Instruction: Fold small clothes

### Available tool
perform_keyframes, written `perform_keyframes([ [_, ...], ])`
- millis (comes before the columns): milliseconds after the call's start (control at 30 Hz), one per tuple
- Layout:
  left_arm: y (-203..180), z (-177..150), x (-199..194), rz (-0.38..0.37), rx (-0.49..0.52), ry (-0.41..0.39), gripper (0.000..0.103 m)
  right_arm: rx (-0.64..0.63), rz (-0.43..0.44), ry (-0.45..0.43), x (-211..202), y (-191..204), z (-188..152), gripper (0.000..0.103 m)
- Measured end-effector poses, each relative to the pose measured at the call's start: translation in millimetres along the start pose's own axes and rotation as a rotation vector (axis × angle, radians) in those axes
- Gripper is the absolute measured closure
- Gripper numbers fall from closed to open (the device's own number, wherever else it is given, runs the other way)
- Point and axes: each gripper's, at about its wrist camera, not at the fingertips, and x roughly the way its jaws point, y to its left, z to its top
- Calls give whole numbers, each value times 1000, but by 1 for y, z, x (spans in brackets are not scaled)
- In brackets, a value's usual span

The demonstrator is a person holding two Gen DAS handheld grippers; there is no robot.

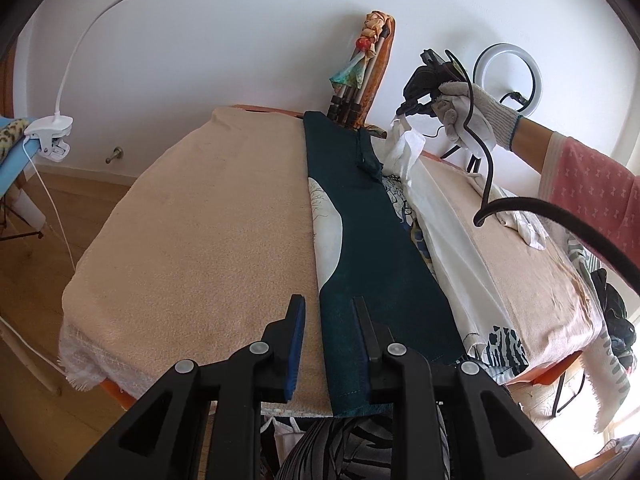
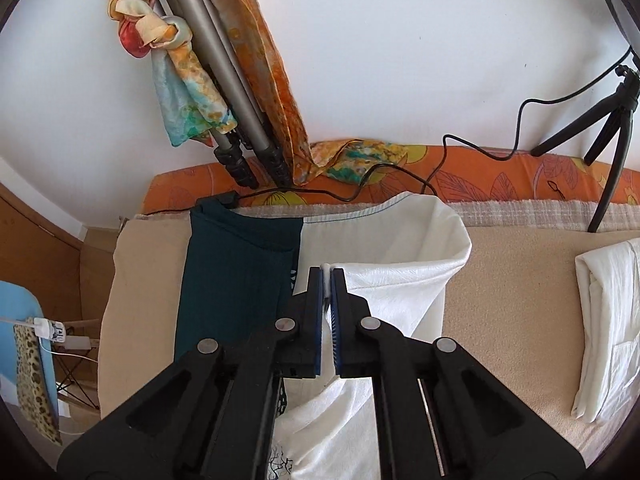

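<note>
Two grippers at work. Right gripper (image 2: 327, 276): jaws clamped on a white fabric edge of the garment (image 2: 384, 300), lifted above the far edge of the worktop (image 1: 192, 216). Left gripper (image 1: 329, 312): jaws apart, straddling the teal fold edge (image 1: 360, 248) at the near edge, gripping nothing. Garment runs lengthwise down the worktop's middle; folded white cloth (image 2: 604, 320) lies toward the right edge. Risk: thin bite may slip under pull; unpinned near end could drag and skew the fold
</note>
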Motion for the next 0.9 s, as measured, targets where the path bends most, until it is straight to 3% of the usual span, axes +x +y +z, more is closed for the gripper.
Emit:
perform_keyframes([
  [233, 10, 3, 2, 35, -3, 12, 81, -80, 1, 50, 59, 41, 7, 95],
  [267, 10, 3, 2, 40, -1, 14, 81, -90, -12, 74, 67, 43, 6, 90],
  [333, 11, 4, 2, 43, -2, 13, 81, -104, -36, 78, 72, 45, 2, 57],
  [367, 12, 4, 2, 45, 1, 12, 81, -108, -30, 59, 69, 44, 0, 54],
  [500, 13, 6, 3, 40, 8, 16, 81, -100, 32, 21, 41, 33, -6, 54],
  [667, 8, 11, 2, -3, 18, 25, 75, -73, 107, -33, -25, 7, -24, 54],
  [800, 4, 12, 2, -60, 16, 52, 66, -72, 136, -55, -82, -20, -63, 54],
  [900, 3, 9, 4, -96, 6, 84, 65, -78, 157, -45, -119, -42, -112, 54],
])
